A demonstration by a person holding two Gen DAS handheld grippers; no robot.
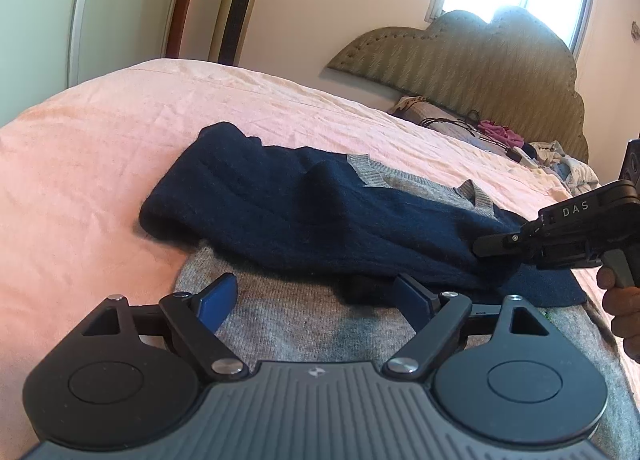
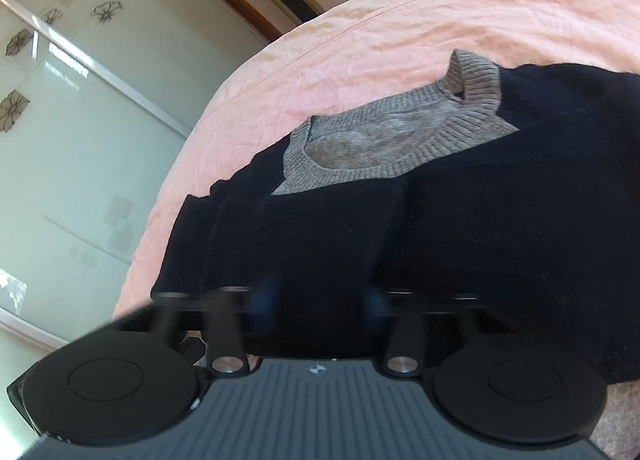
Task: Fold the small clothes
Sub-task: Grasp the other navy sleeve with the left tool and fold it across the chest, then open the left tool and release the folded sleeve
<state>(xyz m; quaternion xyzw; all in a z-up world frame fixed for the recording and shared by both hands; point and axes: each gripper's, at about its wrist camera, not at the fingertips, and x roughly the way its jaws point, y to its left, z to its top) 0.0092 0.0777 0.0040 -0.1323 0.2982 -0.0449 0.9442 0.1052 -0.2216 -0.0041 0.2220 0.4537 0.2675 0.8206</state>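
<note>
A grey knit sweater with navy sleeves (image 1: 288, 324) lies on the pink bed sheet (image 1: 80, 164). Both navy sleeves (image 1: 280, 212) are folded across its chest. Its grey collar (image 2: 400, 140) shows in the right wrist view above the navy sleeves (image 2: 440, 240). My left gripper (image 1: 316, 296) is open, just above the grey body near the sleeve edge, holding nothing. My right gripper (image 2: 316, 300) is blurred by motion and stands open over the navy fabric. It also shows in the left wrist view (image 1: 496, 244), its tip at the sleeve's right end.
A padded headboard (image 1: 480, 60) stands at the far end of the bed with a pile of clothes and cables (image 1: 520, 144) below it. A tower fan (image 1: 240, 0) stands by the wall. A frosted wardrobe door (image 2: 80, 140) is beside the bed.
</note>
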